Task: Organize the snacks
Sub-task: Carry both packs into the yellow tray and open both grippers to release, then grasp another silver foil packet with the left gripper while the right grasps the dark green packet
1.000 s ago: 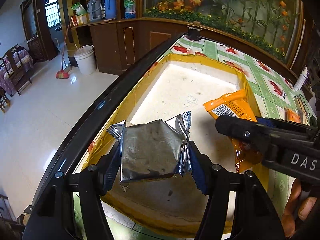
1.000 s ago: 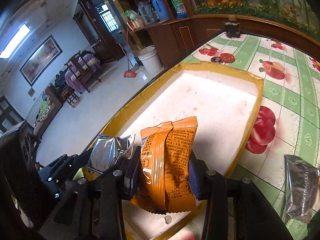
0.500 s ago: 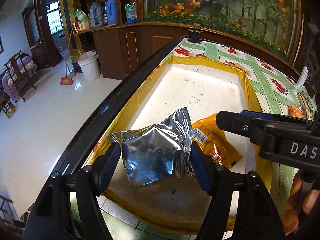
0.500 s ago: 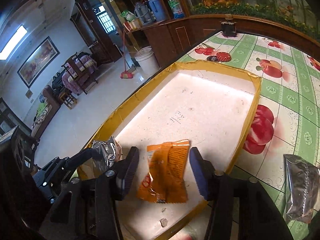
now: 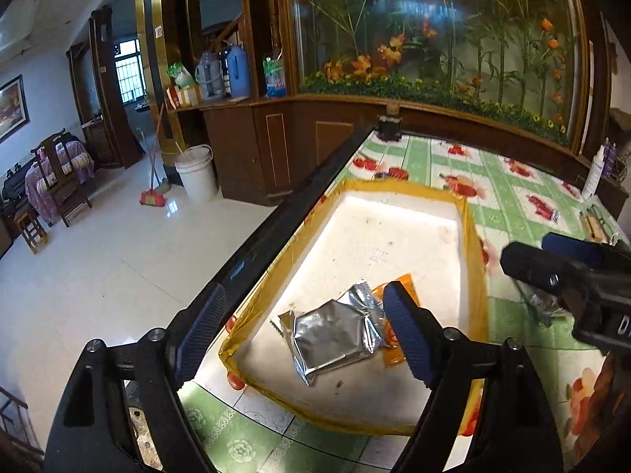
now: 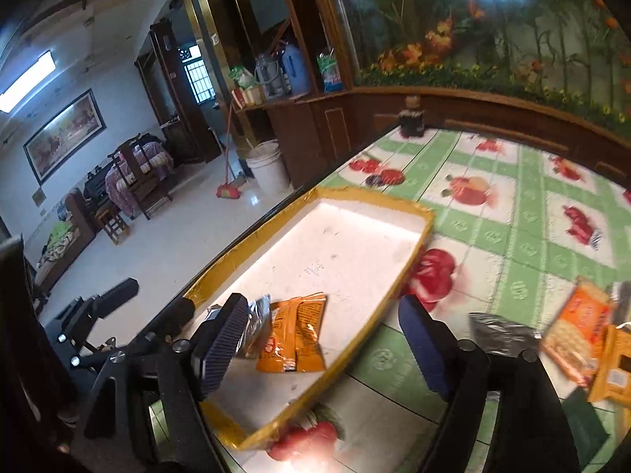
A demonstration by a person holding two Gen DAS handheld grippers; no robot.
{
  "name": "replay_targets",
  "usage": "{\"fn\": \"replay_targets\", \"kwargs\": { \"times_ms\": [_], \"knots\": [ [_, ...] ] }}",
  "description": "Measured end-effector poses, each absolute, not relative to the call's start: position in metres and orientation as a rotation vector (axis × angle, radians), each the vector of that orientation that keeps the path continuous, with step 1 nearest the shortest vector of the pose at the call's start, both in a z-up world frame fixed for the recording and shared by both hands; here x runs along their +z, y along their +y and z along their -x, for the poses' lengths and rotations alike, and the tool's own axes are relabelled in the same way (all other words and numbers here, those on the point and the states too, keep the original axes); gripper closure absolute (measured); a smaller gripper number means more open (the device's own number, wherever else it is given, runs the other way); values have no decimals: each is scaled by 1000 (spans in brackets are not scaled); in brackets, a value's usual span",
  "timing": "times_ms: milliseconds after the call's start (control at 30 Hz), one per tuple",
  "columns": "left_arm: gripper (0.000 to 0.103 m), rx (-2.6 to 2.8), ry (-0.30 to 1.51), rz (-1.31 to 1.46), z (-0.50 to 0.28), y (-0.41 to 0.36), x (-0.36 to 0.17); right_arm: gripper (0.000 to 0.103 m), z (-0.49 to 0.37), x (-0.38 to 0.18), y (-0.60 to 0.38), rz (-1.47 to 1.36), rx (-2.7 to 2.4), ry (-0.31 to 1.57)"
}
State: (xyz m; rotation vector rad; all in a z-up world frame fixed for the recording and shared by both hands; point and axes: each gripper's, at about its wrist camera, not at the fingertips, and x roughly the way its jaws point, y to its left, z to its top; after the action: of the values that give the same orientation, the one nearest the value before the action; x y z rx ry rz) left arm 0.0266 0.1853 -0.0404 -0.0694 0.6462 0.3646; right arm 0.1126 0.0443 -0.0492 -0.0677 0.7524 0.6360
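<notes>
Two packets lie in the tray (image 5: pixel 469 236): silver packet (image 5: pixel 335 335) and orange packet (image 6: pixel 294 335). Left tool (image 5: pixel 303 335) and right tool (image 6: pixel 327 347) are wide, empty. More snacks (image 6: pixel 575 327) remain on the table (image 6: pixel 524 268).

Strong fisheye bending is seen at the edges of both views, with dark vignetted corners. Daylight is admitted through a far-left window (image 5: pixel 130 69) and a ceiling lamp (image 6: pixel 27 79) is lit; glare is reflected off the floor (image 5: pixel 118 260) and the glass panel (image 5: pixel 418 12). The right wrist view is smeared by motion blur, mostly at right and near.
</notes>
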Motion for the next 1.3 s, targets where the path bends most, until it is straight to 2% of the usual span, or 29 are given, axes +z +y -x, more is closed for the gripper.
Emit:
{"fn": "replay_targets", "kwargs": {
  "times_ms": [33,267,500,967,1133,1300],
  "knots": [
    [20,358,636,77,-24,184,-37,16,-108,-45,41,79,620,737],
    [20,293,620,95,-24,160,-24,14,-80,-22,0,135,486,666],
    [20,219,639,71,-27,122,-22,7,-66,-20,-59,125,336,634],
    [20,14,745,-11,-39,28,-48,6,-53,-76,-230,-95,103,777],
    [20,-63,808,24,-61,5,-63,6,-46,-83,-253,-129,101,792],
    [20,-115,885,85,-100,-12,-78,7,-56,-91,-229,-76,206,831]
  ]
}}
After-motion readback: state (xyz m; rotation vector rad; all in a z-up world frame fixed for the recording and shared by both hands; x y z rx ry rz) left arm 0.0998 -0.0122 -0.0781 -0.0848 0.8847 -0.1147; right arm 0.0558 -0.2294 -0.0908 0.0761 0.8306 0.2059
